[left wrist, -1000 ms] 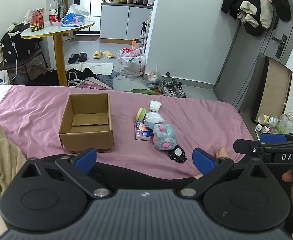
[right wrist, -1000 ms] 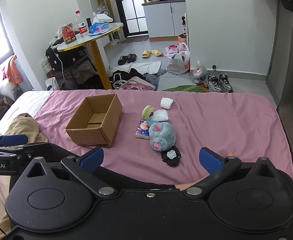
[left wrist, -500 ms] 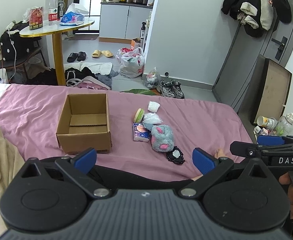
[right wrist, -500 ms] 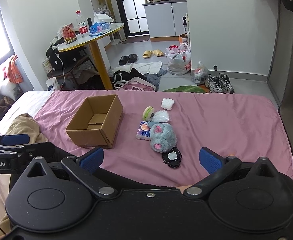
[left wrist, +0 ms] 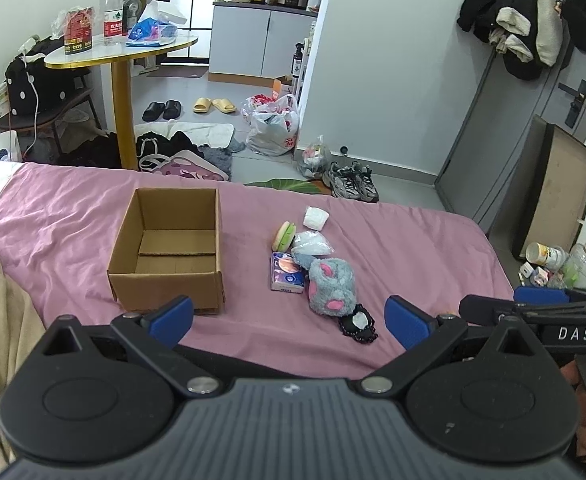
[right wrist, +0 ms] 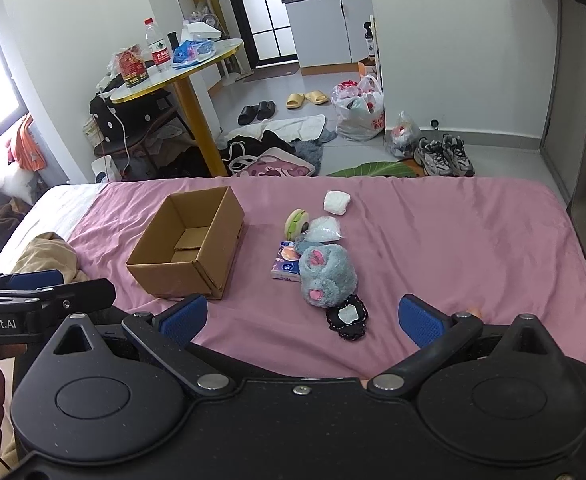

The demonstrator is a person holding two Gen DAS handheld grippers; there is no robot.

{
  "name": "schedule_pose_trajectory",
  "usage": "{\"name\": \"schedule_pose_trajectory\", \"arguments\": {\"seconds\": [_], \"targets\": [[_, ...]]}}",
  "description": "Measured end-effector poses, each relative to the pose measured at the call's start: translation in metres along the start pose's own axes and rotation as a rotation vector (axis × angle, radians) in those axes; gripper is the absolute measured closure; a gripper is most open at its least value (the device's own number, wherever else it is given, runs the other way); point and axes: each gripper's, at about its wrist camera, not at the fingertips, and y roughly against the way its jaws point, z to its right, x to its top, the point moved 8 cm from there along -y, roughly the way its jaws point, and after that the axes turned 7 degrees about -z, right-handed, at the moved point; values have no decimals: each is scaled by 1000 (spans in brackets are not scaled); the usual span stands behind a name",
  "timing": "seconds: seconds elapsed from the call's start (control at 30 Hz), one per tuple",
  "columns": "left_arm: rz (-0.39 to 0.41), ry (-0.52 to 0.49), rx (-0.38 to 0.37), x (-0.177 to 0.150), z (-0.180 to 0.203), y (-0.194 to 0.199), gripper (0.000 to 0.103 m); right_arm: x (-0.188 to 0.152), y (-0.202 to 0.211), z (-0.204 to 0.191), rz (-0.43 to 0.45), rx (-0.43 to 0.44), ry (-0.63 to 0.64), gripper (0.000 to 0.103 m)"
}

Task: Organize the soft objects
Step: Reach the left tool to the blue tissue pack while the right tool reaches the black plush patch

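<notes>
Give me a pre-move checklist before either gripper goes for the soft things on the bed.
1. Cardboard box open and empty: ok.
2. Left gripper open, holding nothing: ok.
3. Right gripper open, holding nothing: ok.
4. Grey plush toy unobstructed from above: ok.
5. Plush clear of its neighbours: not ok; it touches the tissue pack and the black pouch.
6. Clear plastic bag contents soft: cannot tell.

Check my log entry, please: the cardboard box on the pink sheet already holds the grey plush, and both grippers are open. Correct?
Not quite. The cardboard box is empty; the grey plush lies on the pink sheet beside it, as the left wrist view shows. The left gripper and right gripper are open.
</notes>
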Motion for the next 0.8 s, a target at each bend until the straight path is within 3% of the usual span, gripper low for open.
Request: {"name": "schedule_pose_trajectory", "arguments": {"seconds": [0.33,0.67,0.8], "targets": [[-20,22,19,9,4,-37,6,5,-39,17,-62,45,-78,0],[-112,92,-14,8,8,-91,30,6,-86,42,-141,62,-216,2],[-151,123,-33,7,9,-112,37,4,-103,53,-171,68,-273,9]]}}
